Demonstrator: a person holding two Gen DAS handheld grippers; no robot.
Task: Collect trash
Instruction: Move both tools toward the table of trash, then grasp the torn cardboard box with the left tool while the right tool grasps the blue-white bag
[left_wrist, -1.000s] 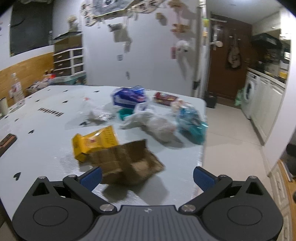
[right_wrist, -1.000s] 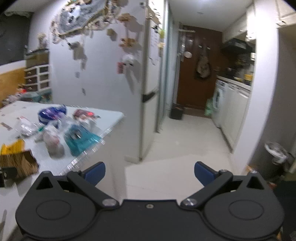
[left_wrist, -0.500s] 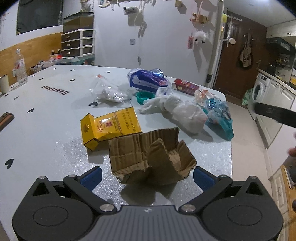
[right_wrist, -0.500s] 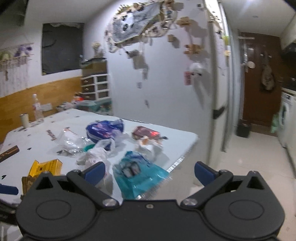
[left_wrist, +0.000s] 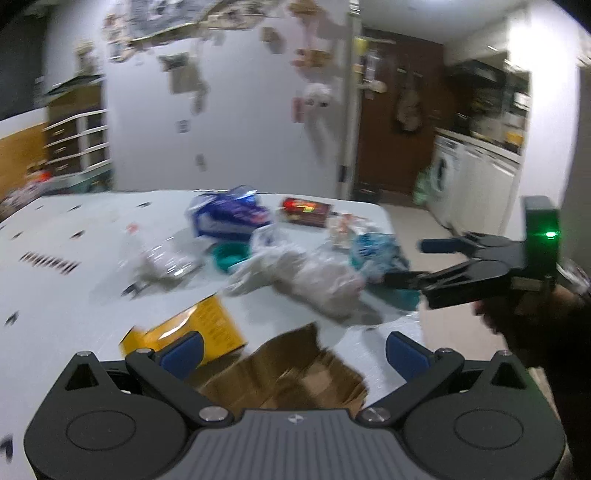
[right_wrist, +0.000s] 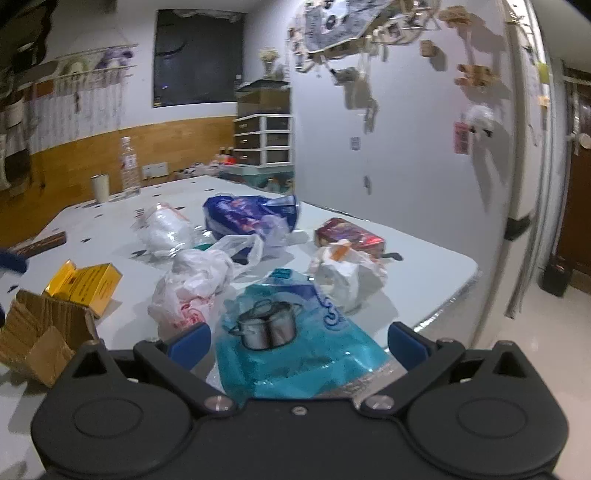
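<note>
Brown torn cardboard (left_wrist: 291, 373) lies between the spread, empty fingers of the left gripper (left_wrist: 293, 350), a yellow box (left_wrist: 192, 330) just beyond its left finger; the right gripper (left_wrist: 417, 262) gapes at the surface (left_wrist: 74, 295) edge. Right view: a teal bag (right_wrist: 295, 343) sits between the right gripper's wide-open, empty fingers, a white plastic bag (right_wrist: 195, 284) just past the left one.

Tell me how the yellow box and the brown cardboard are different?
The yellow box is bright and keeps its boxy shape; the cardboard is plain brown, torn and crumpled. The box lies farther back on the table; the cardboard sits nearer the left gripper. Both lie side by side, untouched.
</note>
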